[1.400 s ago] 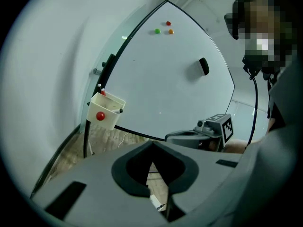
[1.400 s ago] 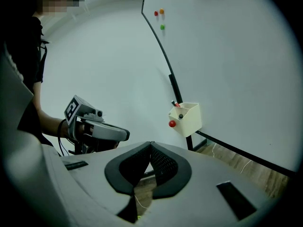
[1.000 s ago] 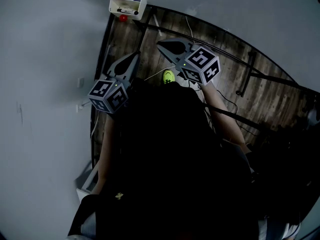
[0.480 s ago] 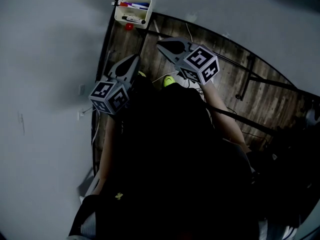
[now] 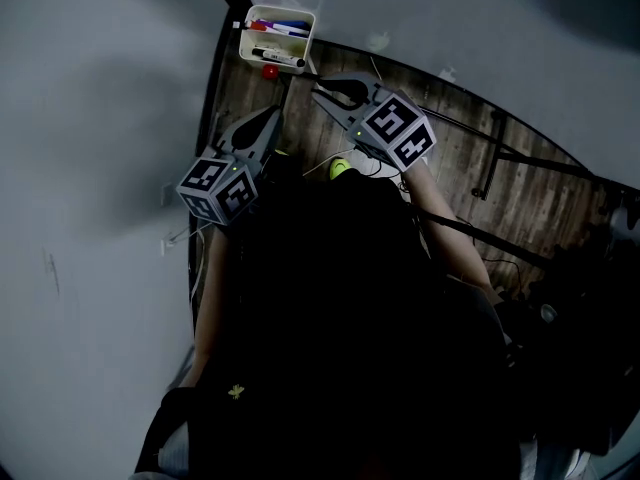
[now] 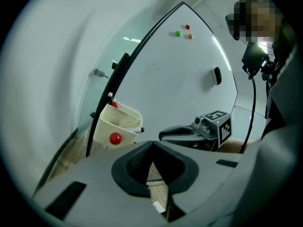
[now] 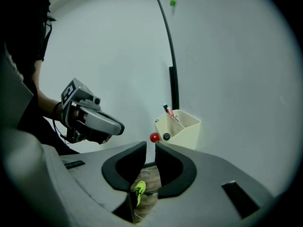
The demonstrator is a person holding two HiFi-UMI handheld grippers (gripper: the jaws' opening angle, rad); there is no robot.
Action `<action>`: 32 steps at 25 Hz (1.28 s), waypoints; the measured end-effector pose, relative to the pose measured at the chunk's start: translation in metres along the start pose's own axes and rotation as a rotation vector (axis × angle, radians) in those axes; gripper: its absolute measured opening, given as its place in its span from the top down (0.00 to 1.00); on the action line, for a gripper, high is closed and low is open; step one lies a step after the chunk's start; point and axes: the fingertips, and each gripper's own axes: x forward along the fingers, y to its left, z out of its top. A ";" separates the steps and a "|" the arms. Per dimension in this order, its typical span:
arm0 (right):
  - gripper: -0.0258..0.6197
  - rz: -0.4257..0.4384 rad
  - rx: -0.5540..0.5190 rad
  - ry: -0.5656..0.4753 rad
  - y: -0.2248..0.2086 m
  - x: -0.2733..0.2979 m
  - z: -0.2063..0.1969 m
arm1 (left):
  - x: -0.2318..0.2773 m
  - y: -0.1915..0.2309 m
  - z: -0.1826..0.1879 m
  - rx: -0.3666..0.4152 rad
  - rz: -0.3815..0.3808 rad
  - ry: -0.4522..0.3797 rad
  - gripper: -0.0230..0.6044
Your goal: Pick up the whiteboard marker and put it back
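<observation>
Closer now: tray (image 5: 283,10) sits near, just beyond my right claw (image 7: 150,146), whose jaws have just been opening, nothing between. Left claw (image 6: 151,144) clenched, empty. 1 whiteboard marker (image 5: 283,60) lies along tray's near side. Likely light, stiff, slick; pinch mid-barrel.

The holder (image 6: 106,124) is cream, with a red magnet (image 6: 115,138) on its wall. The markers (image 5: 283,60) in it show red, blue and black caps. The board (image 6: 180,79) is white, with red, green and orange dots (image 6: 187,27) at the far end. The floor (image 5: 470,168) is brown wood grain. The shoe (image 5: 340,168) is neon yellow-green. The cubes (image 5: 400,133) have black-and-white squares.
</observation>
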 end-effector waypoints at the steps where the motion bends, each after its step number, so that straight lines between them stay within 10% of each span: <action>1: 0.86 -0.005 -0.012 0.007 -0.002 0.003 0.001 | 0.000 0.003 0.001 -0.001 -0.002 0.000 0.91; 16: 0.71 -0.020 -0.253 0.155 -0.017 0.030 0.009 | 0.003 0.026 0.005 -0.069 -0.010 -0.022 0.91; 32: 0.68 0.040 -0.734 0.320 -0.020 0.048 0.002 | -0.009 0.044 0.003 -0.144 0.023 -0.078 0.91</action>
